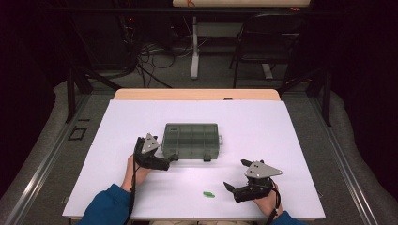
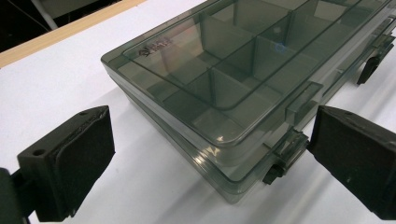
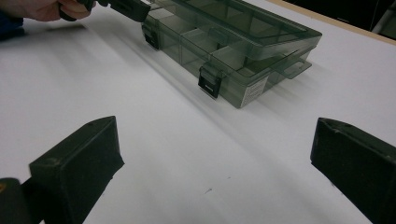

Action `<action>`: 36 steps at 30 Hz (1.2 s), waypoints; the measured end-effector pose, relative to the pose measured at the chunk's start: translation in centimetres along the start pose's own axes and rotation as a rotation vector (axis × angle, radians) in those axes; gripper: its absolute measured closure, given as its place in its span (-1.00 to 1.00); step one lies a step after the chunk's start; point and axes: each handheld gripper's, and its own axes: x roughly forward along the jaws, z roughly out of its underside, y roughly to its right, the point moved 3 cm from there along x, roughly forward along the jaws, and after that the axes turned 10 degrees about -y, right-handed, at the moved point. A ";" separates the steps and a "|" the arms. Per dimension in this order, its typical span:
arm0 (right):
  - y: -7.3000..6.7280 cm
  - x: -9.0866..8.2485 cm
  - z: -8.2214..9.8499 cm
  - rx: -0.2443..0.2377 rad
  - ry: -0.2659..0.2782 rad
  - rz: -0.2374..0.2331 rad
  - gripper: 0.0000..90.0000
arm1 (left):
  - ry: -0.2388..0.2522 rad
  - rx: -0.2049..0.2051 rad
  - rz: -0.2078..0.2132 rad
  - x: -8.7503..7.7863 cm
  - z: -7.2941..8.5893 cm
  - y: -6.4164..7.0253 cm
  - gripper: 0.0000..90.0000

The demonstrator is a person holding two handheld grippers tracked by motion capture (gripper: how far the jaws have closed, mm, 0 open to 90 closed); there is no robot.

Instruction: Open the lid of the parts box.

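Note:
A smoky clear organizer box (image 1: 191, 139) with several compartments lies on the white sheet, lid down. Two black latches (image 3: 209, 81) sit on its front side. My left gripper (image 1: 165, 151) is open at the box's front left corner. In the left gripper view that corner of the box (image 2: 243, 84) lies between the jaws of my left gripper (image 2: 210, 163), and one jaw is close beside a latch (image 2: 280, 163). My right gripper (image 1: 236, 174) stands open near the front edge with nothing in it. In its own view my right gripper (image 3: 215, 177) faces bare sheet, with the box (image 3: 229, 37) farther off.
A small green piece (image 1: 208, 193) lies on the sheet between the two hands, near the front edge. The white sheet (image 1: 281, 140) covers a wooden table. Beyond the table are a chair (image 1: 263, 42), a table leg and cables on the floor.

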 end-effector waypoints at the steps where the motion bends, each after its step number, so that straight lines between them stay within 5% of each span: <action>1: 0.0 0.0 0.0 0.000 0.000 0.000 -0.98 | 0.000 0.000 0.000 0.0 0.0 0.0 -1.00; 20: 0.0 0.1 0.1 -0.012 -0.018 0.008 -0.97 | 0.093 0.096 -0.044 -0.7 -0.2 0.6 -0.48; 36: 0.6 1.2 -1.4 -0.034 -0.032 0.047 -1.00 | 0.118 0.091 -0.079 -0.8 -0.2 0.3 -0.23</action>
